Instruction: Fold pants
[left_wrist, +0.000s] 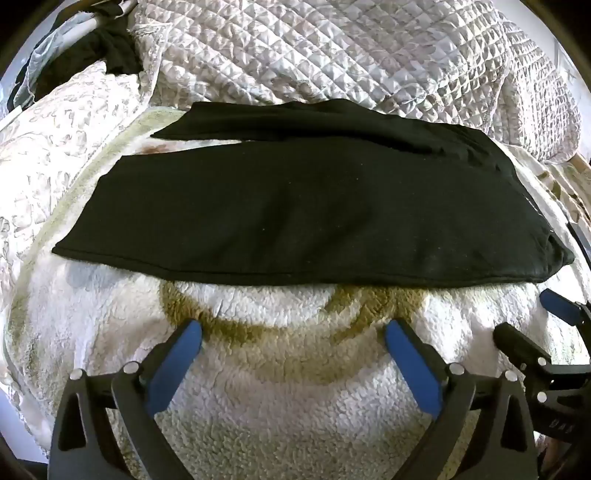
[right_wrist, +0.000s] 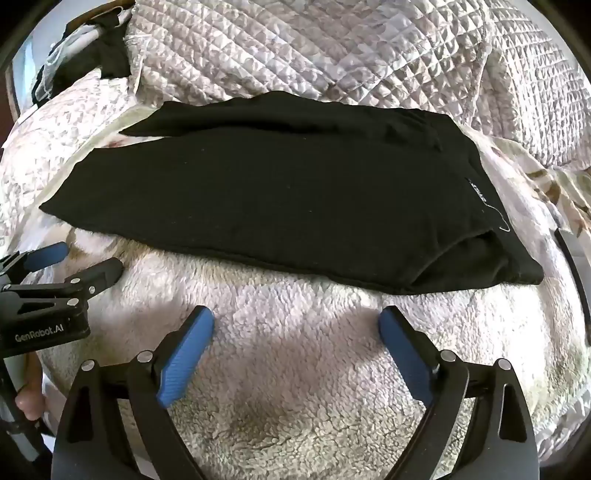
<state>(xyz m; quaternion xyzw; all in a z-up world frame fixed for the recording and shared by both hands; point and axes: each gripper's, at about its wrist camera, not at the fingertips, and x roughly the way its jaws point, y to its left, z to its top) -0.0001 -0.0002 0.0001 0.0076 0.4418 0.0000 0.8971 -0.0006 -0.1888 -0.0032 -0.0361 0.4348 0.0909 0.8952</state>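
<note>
Left wrist view: black soft-knit pants (left_wrist: 295, 206) lie mid-frame on a white fleece blanket (left_wrist: 280, 369). Both the left gripper (left_wrist: 293, 334) and right gripper (right_wrist: 296, 321) gape empty. Limp, light cloth; I'd pinch its near hem corners.

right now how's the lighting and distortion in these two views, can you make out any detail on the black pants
Left wrist view: strong fisheye bend with dark corners; the pants read as a near-flat black mass, only lint specks and a hem seam showing. Right wrist view: same curving; the fleece blanket looks pinkish, with shadow between the open fingers, and small white lettering near the waistband is unreadable.
</note>
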